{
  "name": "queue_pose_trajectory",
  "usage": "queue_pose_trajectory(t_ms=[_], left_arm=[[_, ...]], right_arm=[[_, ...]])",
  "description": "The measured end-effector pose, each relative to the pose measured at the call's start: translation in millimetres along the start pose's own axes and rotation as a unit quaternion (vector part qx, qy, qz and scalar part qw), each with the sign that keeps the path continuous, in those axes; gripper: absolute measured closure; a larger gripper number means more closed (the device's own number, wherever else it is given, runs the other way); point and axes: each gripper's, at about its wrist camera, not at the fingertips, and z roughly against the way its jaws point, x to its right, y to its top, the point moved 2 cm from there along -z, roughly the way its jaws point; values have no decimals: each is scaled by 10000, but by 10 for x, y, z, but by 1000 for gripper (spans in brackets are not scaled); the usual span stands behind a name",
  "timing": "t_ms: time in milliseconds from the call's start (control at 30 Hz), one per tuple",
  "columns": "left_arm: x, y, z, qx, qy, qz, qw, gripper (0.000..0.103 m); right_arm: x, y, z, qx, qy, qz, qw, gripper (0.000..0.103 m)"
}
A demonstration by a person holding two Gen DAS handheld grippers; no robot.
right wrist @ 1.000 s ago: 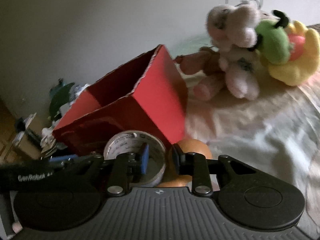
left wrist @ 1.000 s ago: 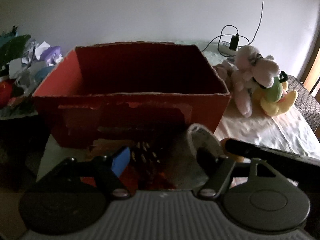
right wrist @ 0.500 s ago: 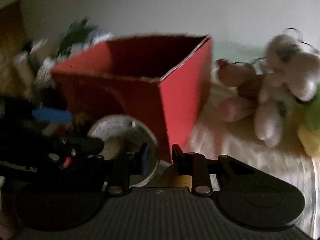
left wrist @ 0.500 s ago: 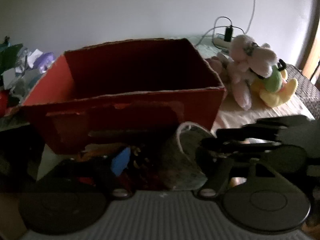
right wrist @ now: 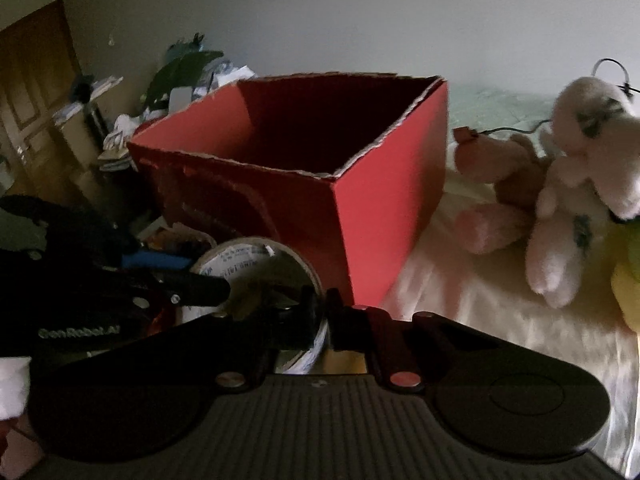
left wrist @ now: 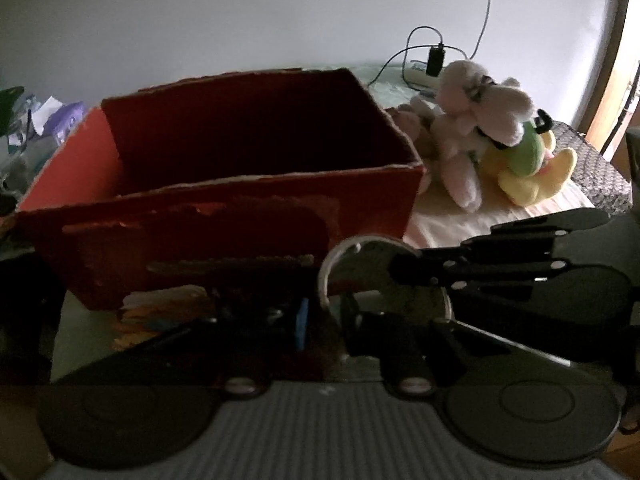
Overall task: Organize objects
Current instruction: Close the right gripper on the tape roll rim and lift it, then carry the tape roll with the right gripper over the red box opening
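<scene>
Red cardboard box [right wrist: 372, 216] stands open-topped, its rim ragged.

One red box [right wrist: 384, 216], one tape roll [right wrist: 256, 268], three plush toys [left wrist: 472, 120], two tongs [right wrist: 320, 312].

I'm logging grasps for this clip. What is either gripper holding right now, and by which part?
The right gripper is shut on the wall of the white tape roll. The left gripper looks closed on the same roll's rim, though it is too dark to confirm.
</scene>
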Motion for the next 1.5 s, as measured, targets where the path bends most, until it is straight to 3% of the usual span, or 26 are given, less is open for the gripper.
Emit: queue_pose_trajectory(t_ms=[367, 533, 633, 800, 1067, 1233, 1400, 1500], left_arm=[[249, 199, 652, 968, -471, -511, 9929, 89], [243, 568, 923, 1546, -308, -842, 9839, 90], [116, 824, 902, 1607, -193, -923, 9825, 90], [-210, 1213, 535, 1257, -108, -946, 9875, 90], [-642, 1524, -447, 276, 89, -1018, 9944, 89], [-778, 1558, -876, -265, -3, -888, 9957, 78], [-759, 1502, -958, -324, -48, -1020, 9942, 67], [-759, 1499, -949, -396, 93, -1162, 9924, 54]], right_arm=[[-35, 201, 778, 927, -230, -350, 9948, 94], [-103, 607, 909, 1369, -376, -319, 9894, 94], [-150, 886, 773, 1370, -461, -282, 9891, 95], [-196, 1261, 229, 912, -696, -224, 9931, 95], [-158, 1462, -742, -161, -1172, 132, 9929, 95], [-81, 1511, -1065, -856, -1503, 521, 9835, 96], [-94, 1509, -1199, -1311, -1685, 980, 9720, 97], [-86, 1507, -1292, -1669, -1677, 1128, 9650, 95]])
